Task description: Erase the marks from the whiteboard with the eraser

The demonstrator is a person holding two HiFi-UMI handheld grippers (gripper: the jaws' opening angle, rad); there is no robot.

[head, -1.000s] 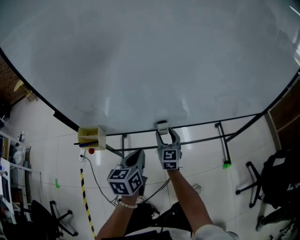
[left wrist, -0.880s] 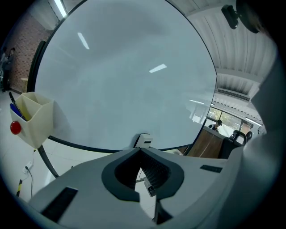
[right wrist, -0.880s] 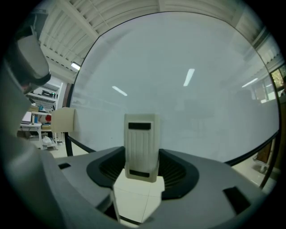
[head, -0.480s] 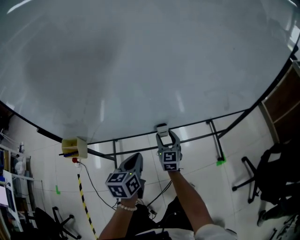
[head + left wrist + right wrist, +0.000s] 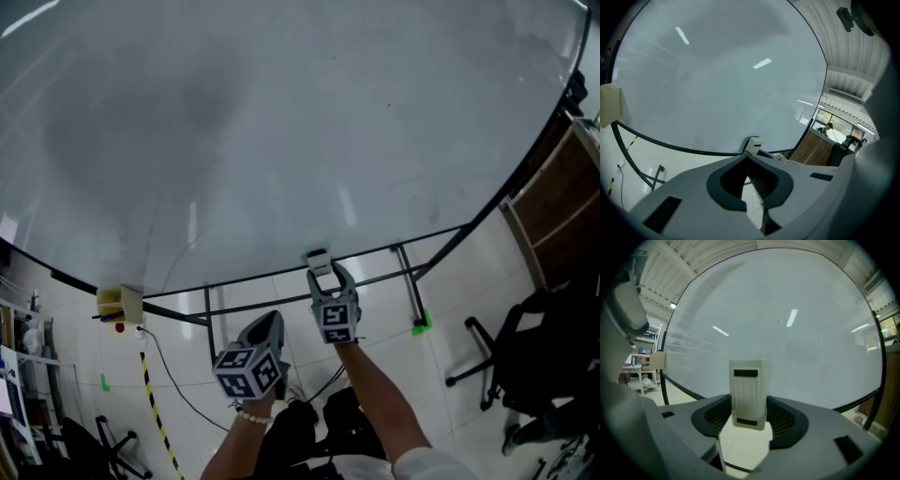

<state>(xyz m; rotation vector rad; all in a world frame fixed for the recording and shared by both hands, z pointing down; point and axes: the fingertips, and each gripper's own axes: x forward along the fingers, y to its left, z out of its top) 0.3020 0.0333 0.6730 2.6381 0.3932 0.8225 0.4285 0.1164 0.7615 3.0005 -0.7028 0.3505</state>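
White eraser [image 5: 748, 393] sits clamped in my right claw [image 5: 749, 420] by the whiteboard's [image 5: 281, 122] lower edge; my left claw [image 5: 751, 183] is narrow, empty.

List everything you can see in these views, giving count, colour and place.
whiteboard: one, white, fills upper view
eraser: one, off-white, by board's bottom edge
holder box: one, yellow, board's lower-left frame
wooden shelving: one, brown, right of board
tape marks: two, green, floor
striped tape: one, black-yellow, floor left
office chairs: two, black, floor right and lower left
left gripper: one, grey, shut, empty, below board
right gripper: one, grey, shut on eraser
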